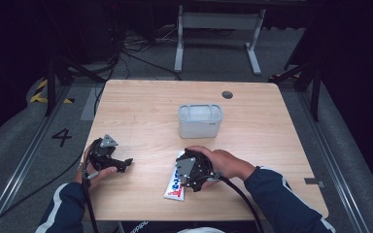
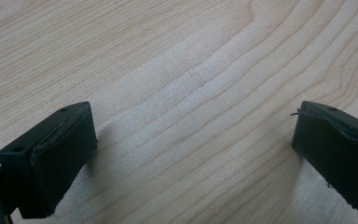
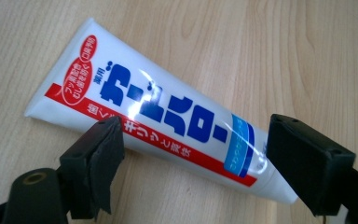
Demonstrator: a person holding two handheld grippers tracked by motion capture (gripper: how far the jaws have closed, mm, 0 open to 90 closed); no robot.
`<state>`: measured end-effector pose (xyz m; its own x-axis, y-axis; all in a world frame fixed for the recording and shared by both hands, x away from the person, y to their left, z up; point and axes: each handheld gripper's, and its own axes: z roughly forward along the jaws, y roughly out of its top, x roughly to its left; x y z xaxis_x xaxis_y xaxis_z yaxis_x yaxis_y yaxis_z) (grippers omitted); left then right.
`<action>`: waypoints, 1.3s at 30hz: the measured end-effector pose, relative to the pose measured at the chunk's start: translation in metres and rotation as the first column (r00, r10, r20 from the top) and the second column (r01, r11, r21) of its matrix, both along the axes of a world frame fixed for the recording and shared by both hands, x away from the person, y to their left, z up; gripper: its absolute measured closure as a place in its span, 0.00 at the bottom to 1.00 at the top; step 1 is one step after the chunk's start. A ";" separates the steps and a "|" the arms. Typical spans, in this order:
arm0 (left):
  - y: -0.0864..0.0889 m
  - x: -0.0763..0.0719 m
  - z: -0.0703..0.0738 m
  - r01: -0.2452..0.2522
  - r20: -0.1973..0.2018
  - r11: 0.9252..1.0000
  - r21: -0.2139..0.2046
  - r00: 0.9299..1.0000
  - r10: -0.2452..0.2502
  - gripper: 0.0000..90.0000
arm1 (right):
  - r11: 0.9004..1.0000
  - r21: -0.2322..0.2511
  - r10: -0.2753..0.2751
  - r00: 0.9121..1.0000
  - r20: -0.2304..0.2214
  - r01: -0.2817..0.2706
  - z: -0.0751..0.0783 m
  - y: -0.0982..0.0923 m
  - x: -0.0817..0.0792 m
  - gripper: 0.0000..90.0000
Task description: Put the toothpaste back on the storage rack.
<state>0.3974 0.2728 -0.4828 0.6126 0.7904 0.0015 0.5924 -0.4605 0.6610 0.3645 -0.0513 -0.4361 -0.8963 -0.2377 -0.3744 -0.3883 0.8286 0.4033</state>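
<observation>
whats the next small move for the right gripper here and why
Probably lower a touch and close on the toothpaste tube. The right gripper has its jaws open astride the tube, which lies flat on the table, pads not yet pressing. The grey bin stands just beyond, a likely destination.

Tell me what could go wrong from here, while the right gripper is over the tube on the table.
1. The right gripper is open with its jaws straddling the toothpaste tube at a slant. If it closes like this, the glossy tube may twist or slip out.
2. One jaw sits near the cap end; squeezing the soft body there might press paste toward the cap.
3. The white container stands farther back on the table, so a weak grip could drop the tube on the way.
</observation>
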 end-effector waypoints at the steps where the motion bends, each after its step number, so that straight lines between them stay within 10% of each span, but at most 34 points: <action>1: 0.000 0.000 0.000 0.000 0.000 1.000 0.000 1.000 0.000 0.00 | 1.000 -0.006 0.009 1.000 0.004 -0.009 0.000 0.003 0.000 0.21; 8: 0.000 0.000 0.000 0.000 0.000 1.000 -0.001 1.000 0.000 0.00 | 0.993 -0.104 0.052 0.998 -0.022 -0.054 0.001 0.015 0.002 0.18; 20: 0.000 0.000 0.000 0.001 0.001 1.000 -0.003 1.000 -0.001 0.00 | 0.943 -0.301 0.150 0.989 0.011 -0.139 -0.007 0.041 0.002 0.21; 32: 0.000 0.001 0.000 0.007 0.003 1.000 0.002 1.000 -0.007 0.00 | 0.904 -0.368 0.199 0.976 -0.086 -0.217 -0.007 0.064 0.006 0.31; 39: 0.000 0.001 0.000 0.006 0.000 1.000 -0.002 1.000 -0.006 0.00 | 0.906 -0.343 0.218 0.968 -0.125 -0.248 -0.007 0.070 0.001 0.33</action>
